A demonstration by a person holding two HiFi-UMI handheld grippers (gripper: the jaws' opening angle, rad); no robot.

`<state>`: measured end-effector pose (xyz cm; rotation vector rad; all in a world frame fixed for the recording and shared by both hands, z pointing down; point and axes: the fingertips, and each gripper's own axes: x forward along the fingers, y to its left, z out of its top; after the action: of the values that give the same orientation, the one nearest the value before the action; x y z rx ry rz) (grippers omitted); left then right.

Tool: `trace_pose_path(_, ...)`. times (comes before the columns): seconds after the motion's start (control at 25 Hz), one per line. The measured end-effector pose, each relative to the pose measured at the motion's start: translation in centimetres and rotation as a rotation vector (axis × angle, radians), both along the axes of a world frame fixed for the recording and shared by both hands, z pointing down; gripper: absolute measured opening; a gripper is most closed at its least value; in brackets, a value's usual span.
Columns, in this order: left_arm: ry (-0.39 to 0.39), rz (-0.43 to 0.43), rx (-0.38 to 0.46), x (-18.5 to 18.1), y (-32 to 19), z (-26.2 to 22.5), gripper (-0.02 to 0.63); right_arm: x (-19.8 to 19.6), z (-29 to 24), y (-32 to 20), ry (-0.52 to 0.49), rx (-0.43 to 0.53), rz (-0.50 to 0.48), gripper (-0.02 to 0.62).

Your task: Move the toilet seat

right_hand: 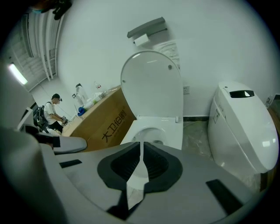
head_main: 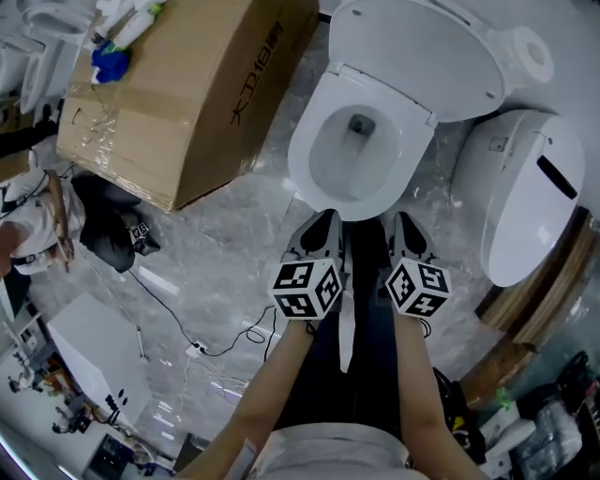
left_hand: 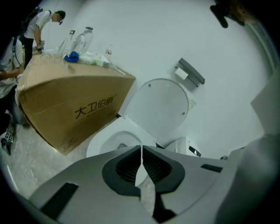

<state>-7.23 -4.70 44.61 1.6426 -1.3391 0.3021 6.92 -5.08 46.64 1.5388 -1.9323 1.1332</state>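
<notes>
My left tool [head_main: 325, 223] and my right tool [head_main: 403, 223] each have their jaws pressed together on nothing. They hang side by side just in front of the white ceramic toilet [head_main: 354, 155]. The white oval plastic toilet seat [head_main: 300, 165] lies flat on that toilet's bowl, with the white lid [head_main: 412, 56] raised behind it. A brown cardboard box [head_main: 187, 94] stands left of the toilet, and a second white closed toilet [head_main: 525, 197] stands to its right.

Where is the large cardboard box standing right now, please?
In the head view the cardboard box stands on the floor at the upper left, close beside the open toilet on its left, with bottles lying on top.
</notes>
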Motion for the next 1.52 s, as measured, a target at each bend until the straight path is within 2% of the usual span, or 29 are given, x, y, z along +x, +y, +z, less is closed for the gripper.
trace_pose_path(0.12,0.041,-0.054,-0.089,0.8,1.1,3.6,0.020,0.8,2.2,0.4,0.012,0.000,-0.005,0.018)
trace_pose_path(0.36,0.129,-0.185,-0.216,1.8,3.9,9.6,0.020,1.6,7.5,2.1,0.008,-0.065,-0.035,0.018)
trace_pose_path(0.52,0.198,-0.292,-0.300,1.6,5.8,13.4,0.021,1.7,10.5,2.8,-0.049,-0.099,-0.004,0.020)
trace_pose_path(0.64,0.243,-0.363,-0.333,1.3,6.5,15.4,0.055,1.6,12.4,3.5,-0.103,-0.133,0.024,0.083)
trace_pose_path(1.0,0.283,-0.369,-0.347,3.0,7.2,20.1,0.130,2.5,17.4,4.8,-0.142,-0.179,0.048,0.098)
trace_pose_path(1.32,0.278,-0.385,-0.384,2.8,9.3,23.3,0.150,1.7,20.7,6.9,-0.204,-0.219,0.091,0.121)
trace_pose_path(1.52,0.295,-0.383,-0.374,2.6,9.4,24.6,0.175,1.3,22.5,7.5,-0.249,-0.243,0.131,0.152)
